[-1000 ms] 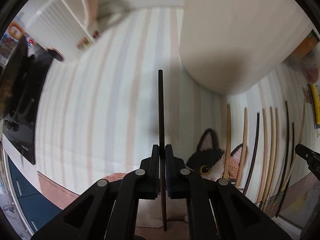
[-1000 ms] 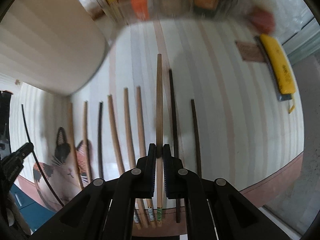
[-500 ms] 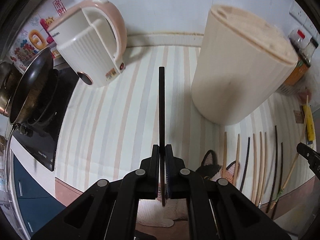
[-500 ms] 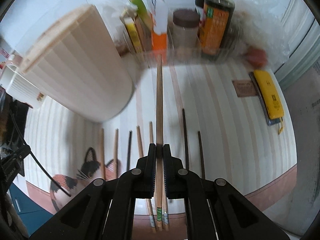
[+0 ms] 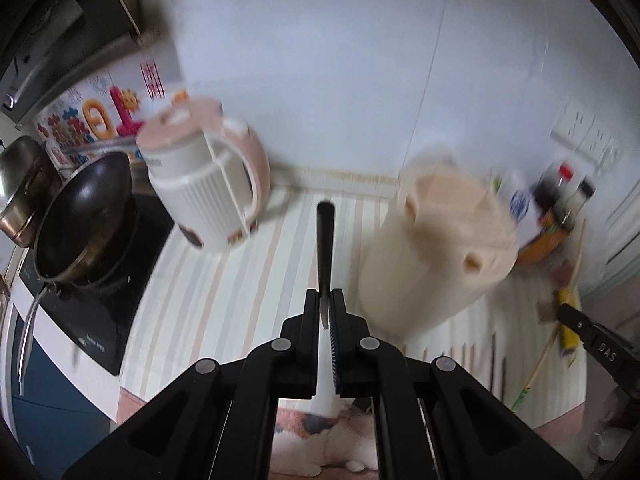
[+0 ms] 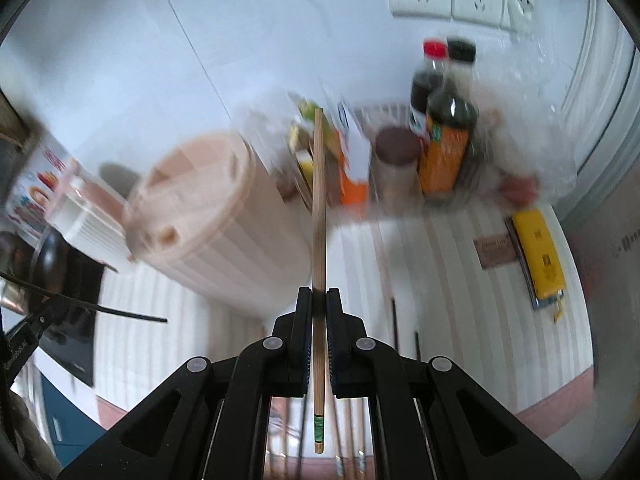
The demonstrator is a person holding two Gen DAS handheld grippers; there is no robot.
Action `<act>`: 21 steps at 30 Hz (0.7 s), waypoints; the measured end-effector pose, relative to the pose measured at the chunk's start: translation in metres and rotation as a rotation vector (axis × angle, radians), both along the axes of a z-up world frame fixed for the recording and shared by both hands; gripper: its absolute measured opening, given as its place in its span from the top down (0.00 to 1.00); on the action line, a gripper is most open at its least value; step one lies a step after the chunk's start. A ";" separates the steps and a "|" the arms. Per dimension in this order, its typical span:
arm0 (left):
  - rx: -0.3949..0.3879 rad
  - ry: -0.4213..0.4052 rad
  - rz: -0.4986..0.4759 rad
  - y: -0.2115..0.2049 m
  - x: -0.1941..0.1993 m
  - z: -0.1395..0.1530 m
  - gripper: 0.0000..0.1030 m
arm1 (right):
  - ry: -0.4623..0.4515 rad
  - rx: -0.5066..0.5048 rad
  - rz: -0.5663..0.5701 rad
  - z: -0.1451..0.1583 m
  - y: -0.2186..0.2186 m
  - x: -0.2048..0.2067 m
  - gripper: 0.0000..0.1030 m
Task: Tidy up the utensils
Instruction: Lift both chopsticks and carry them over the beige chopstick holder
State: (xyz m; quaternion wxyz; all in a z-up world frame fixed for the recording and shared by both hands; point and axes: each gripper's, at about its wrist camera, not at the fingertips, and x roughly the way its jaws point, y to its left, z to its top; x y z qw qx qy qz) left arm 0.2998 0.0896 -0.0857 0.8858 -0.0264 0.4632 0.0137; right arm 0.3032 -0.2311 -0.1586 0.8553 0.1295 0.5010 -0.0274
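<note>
My left gripper is shut on a black chopstick and holds it high above the striped counter, pointing forward. My right gripper is shut on a wooden chopstick with a green band near its end. The cream chopstick holder with holes in its lid stands ahead and to the right of the left gripper; it also shows in the right wrist view, left of the wooden chopstick. Several chopsticks lie in a row on the counter below.
A pink and white kettle stands left of the holder, by a black wok on the stove. Sauce bottles and cartons line the back wall. A yellow case lies at the right.
Both grippers have risen and tilted up with their chopsticks. The counter has dropped lower in view and the holder's lid now shows.
</note>
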 end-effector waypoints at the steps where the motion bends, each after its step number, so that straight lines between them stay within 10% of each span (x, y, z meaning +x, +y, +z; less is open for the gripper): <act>1: -0.008 -0.010 0.002 0.001 0.001 0.008 0.98 | -0.014 0.011 0.000 0.007 0.000 0.003 0.94; 12: -0.106 -0.166 -0.038 -0.010 0.034 0.114 0.98 | -0.206 0.072 -0.002 0.105 -0.001 0.064 0.94; 21: -0.107 -0.164 -0.113 -0.041 0.069 0.132 0.98 | -0.288 0.070 -0.006 0.139 0.012 0.120 0.94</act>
